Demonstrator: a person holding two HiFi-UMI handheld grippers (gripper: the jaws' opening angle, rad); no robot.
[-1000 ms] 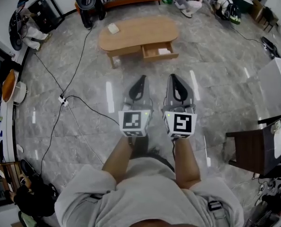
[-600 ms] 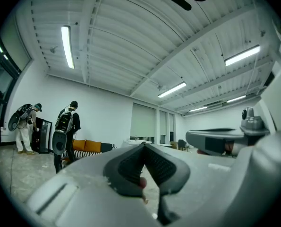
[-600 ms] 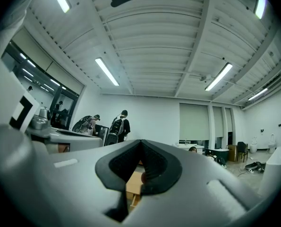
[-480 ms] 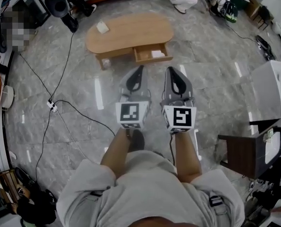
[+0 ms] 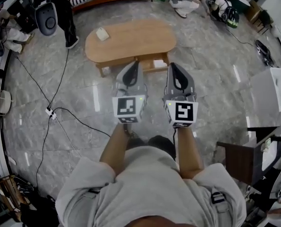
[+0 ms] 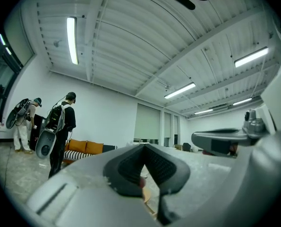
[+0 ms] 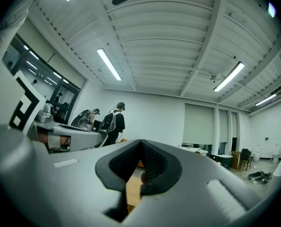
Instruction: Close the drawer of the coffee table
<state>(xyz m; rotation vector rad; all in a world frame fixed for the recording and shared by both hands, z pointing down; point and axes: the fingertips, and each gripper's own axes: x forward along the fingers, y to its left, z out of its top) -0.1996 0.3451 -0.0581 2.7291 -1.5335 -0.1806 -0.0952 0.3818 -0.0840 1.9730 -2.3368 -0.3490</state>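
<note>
While both point toward the frame's upper centre, we log the left gripper [image 5: 134, 65] and right gripper [image 5: 172, 66] with jaws fully together, holding nothing. The coffee table [image 5: 131, 36] lies just beyond them; its drawer [image 5: 155, 63], between their tips, seems pulled out but is partly hidden.

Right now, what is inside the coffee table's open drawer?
A flat white item lies in the drawer, toward its right. The rest that shows looks bare. The left gripper and right gripper cover its ends, so those corners are hidden.
</note>
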